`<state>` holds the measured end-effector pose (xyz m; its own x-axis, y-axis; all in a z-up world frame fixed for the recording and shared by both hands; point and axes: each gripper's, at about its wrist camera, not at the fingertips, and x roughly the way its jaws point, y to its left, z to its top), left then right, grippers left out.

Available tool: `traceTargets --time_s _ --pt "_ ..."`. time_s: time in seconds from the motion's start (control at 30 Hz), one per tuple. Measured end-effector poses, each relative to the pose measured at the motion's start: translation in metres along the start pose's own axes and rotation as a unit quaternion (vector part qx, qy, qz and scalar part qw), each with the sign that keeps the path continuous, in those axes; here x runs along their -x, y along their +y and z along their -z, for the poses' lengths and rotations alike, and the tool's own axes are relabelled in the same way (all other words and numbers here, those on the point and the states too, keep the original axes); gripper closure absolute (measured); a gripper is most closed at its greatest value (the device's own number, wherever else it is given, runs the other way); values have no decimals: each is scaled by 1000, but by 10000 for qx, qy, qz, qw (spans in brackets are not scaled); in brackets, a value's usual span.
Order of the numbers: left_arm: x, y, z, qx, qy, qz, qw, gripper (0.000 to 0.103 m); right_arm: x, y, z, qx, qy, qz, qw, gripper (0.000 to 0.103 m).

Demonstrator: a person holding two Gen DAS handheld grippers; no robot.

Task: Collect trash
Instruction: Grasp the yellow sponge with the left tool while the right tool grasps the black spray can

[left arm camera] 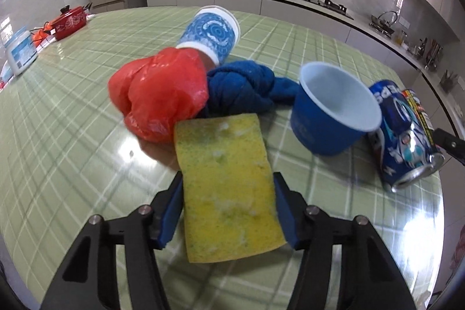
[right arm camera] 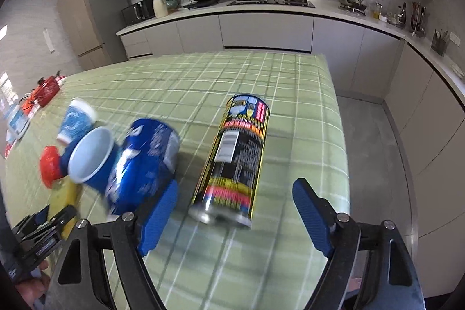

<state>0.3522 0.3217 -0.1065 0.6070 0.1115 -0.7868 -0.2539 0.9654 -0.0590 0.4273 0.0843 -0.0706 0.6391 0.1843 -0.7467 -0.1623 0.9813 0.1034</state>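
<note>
My left gripper (left arm camera: 228,179) is shut on a yellow sponge (left arm camera: 226,188), held just above the green checked table (left arm camera: 72,164). Beyond it lie a red plastic bag (left arm camera: 157,95), a blue cloth (left arm camera: 241,89), a tipped blue-patterned paper cup (left arm camera: 212,34), a blue cup (left arm camera: 334,109) and a blue Pepsi can (left arm camera: 404,135). My right gripper (right arm camera: 235,193) is open around the near end of a black-and-yellow can (right arm camera: 232,159) lying on its side. The Pepsi can (right arm camera: 142,161) and blue cup (right arm camera: 90,159) lie just left of its left finger (right arm camera: 158,220).
The table's right edge (right arm camera: 337,118) drops to the floor. A red pot (left arm camera: 69,22) and a white tub (left arm camera: 20,48) stand at the table's far left. A kitchen counter (right arm camera: 261,7) with pans and a stove runs behind.
</note>
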Motion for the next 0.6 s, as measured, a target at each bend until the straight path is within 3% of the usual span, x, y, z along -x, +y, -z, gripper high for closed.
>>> traceTargets --time_s 0.23,0.47,0.5,0.6 --pt "-12 -5 -16 -192 16 -13 9998 45 -50 -11 -21 -294 393 18 9988 28" --pt "-18 -9 -23 -313 -6 -77 9995 47 -73 -10 -28 -286 623 16 9976 29" --pt "-18 -11 -23 -368 -21 -78 9993 48 -74 -10 -27 -283 640 -28 9975 44" --pt "-14 -14 -23 -495 -115 -87 9987 58 -70 -11 -27 -219 616 -109 9978 48"
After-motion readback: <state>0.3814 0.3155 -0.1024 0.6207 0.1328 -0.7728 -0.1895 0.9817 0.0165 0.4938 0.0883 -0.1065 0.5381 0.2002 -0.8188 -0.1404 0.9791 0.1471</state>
